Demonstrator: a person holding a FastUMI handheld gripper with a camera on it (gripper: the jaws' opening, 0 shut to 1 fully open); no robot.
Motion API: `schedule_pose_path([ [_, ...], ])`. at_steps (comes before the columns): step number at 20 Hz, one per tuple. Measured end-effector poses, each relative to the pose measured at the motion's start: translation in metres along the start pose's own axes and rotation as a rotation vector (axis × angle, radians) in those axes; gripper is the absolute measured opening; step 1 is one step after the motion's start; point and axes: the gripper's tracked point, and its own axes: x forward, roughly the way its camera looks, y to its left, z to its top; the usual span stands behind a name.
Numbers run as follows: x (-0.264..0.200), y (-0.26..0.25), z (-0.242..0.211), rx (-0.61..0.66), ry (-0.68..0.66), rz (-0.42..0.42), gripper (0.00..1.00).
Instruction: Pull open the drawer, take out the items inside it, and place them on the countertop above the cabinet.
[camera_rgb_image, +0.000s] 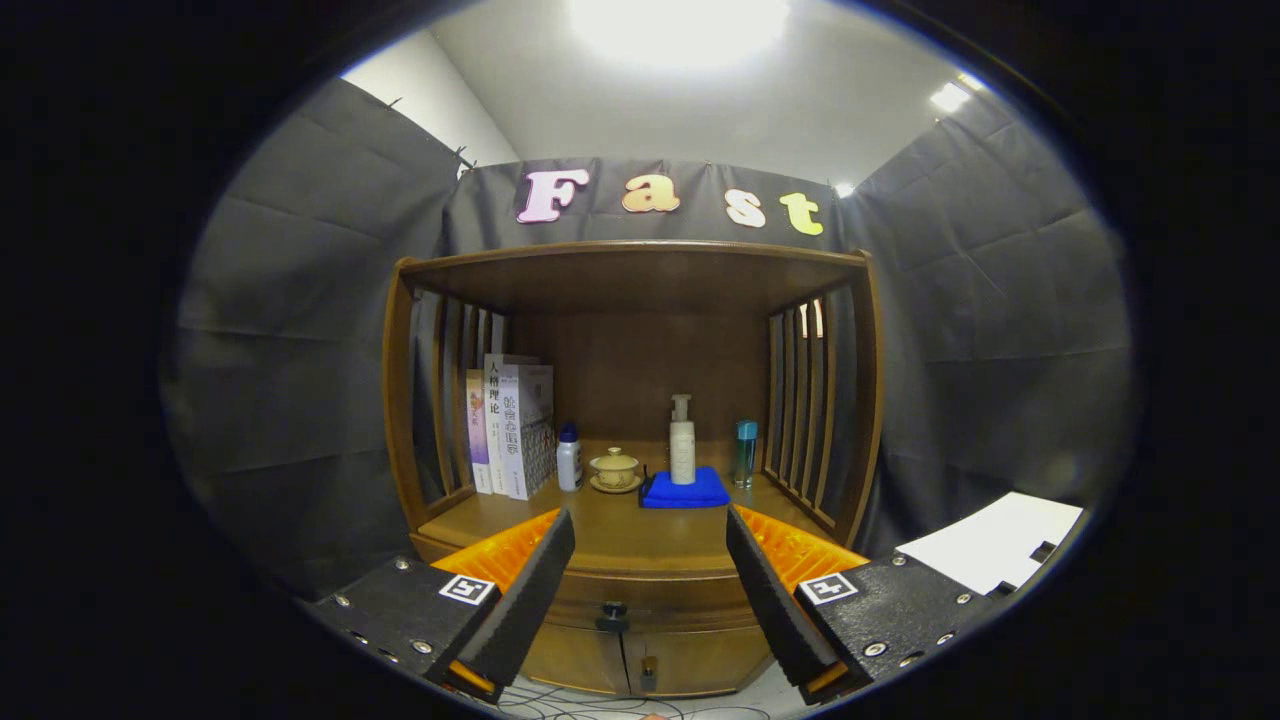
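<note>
Between the spread tongs (650, 585), seemingly untouched, sits the closed drawer (650, 590)

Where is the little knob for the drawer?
In the gripper view the knob sits on the drawer front, under the countertop and above the cabinet doors. It lies between the open tongs, nearer the left finger.

The gripper (650, 570) has two flat, slab-like fingers (525, 590) with a rough, foam-like texture, spread wide apart with nothing between them. Each is carried on a dark, speckled block studded with small silver screws and bearing a square black-and-white marker (467, 589). Ribbed orange plastic shows behind both fingers.
</note>
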Motion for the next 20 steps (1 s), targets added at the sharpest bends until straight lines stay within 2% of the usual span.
schedule_pose_path([
  [7,0.016,-0.005,-0.033,-0.016,0.054,0.003,0.95],
  [12,0.033,-0.003,-0.064,-0.028,0.125,-0.024,0.95],
  [17,0.052,0.014,-0.102,0.031,0.167,-0.024,0.95],
  [20,0.069,0.012,-0.127,0.055,0.194,-0.054,0.95],
])
